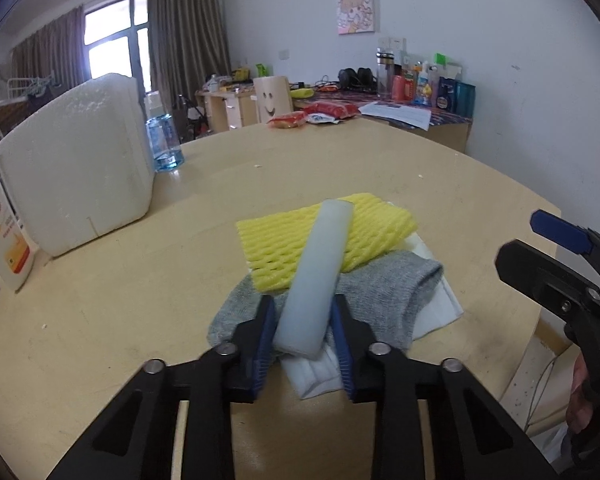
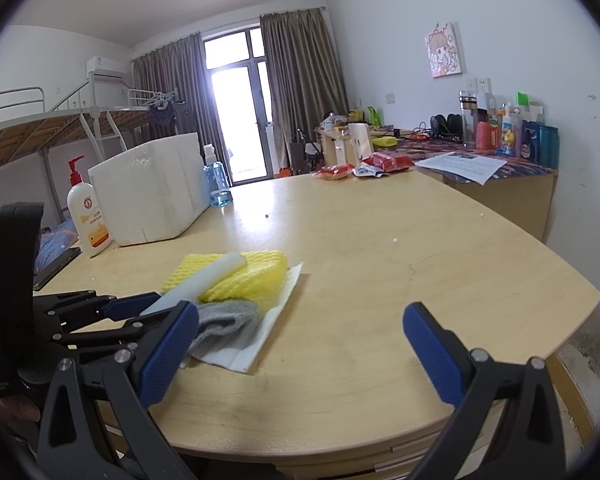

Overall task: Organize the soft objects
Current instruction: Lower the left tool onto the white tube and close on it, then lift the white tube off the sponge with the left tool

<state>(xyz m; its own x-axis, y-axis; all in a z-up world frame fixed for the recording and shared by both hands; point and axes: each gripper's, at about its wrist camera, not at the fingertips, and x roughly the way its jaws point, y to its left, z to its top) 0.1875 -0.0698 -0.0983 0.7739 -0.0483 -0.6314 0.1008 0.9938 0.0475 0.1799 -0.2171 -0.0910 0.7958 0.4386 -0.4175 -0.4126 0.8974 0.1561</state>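
A pale white foam tube (image 1: 320,272) lies slanted across a yellow foam net (image 1: 328,236), a grey sock (image 1: 384,300) and a white cloth (image 1: 440,312) stacked on the wooden table (image 1: 140,288). My left gripper (image 1: 303,312) is shut on the near end of the tube. The same stack shows in the right wrist view: tube (image 2: 204,276), yellow net (image 2: 252,276), sock (image 2: 224,324), cloth (image 2: 268,328). My right gripper (image 2: 300,332) is open and empty, right of the stack. It also shows in the left wrist view (image 1: 548,256).
A white foam box (image 1: 76,168), a blue-tinted bottle (image 1: 164,136) and a lotion bottle (image 1: 4,232) stand at the table's left. Red packets (image 1: 312,114) lie at the far edge. A cluttered desk (image 1: 420,92) is behind. The table's right edge (image 2: 572,320) is near.
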